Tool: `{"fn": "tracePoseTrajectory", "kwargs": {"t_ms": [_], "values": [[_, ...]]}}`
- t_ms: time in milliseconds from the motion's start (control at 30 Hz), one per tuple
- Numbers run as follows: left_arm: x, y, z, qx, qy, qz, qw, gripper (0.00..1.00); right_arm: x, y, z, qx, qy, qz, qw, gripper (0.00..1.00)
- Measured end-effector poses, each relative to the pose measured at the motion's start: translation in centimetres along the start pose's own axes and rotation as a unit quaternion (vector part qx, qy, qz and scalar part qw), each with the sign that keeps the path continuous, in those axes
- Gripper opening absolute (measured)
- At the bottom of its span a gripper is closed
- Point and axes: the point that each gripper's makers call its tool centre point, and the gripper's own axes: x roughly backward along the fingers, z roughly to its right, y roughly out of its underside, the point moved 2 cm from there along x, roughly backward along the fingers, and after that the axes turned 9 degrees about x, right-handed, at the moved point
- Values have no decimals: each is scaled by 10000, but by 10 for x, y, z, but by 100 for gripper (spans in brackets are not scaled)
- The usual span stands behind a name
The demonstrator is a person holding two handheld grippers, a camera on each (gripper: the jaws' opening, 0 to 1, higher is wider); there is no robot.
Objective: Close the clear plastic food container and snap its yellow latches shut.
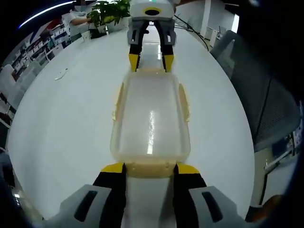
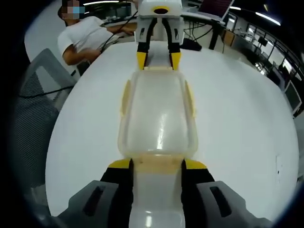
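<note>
A clear plastic food container [image 1: 151, 118] with its lid on lies lengthwise on the white table [image 1: 61, 133]. Pale yellow latches run along its long sides [image 1: 118, 99] [image 1: 184, 102]. My left gripper [image 1: 150, 168] is open, its yellow-tipped jaws flanking the near end latch [image 1: 150, 170]. My right gripper [image 1: 151, 62] faces it at the far end. In the right gripper view the same container [image 2: 156, 114] stretches away from my open right gripper [image 2: 156, 165], whose jaws flank the end latch [image 2: 156, 164]. The left gripper [image 2: 158, 59] stands at the far end, either side of that latch.
A grey mesh chair [image 1: 266, 99] stands by the table's edge. A potted plant [image 1: 111, 12] sits at the far end, and a small white scrap [image 1: 61, 74] lies on the table. A person in a white shirt [image 2: 85, 38] sits beyond the table, beside another chair [image 2: 38, 95].
</note>
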Motion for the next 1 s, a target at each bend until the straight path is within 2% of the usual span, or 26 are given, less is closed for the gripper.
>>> {"fn": "tracePoseTrajectory", "kwargs": {"t_ms": [633,1000], "values": [[8,-6,6,-91,24,-165,9998,32,8,-2,-6,-14,-126,43,9999,34],[24,-15,9,-131,-51,-175,9997,32,27,-11,-6,26,-97,124,9999,34]]}}
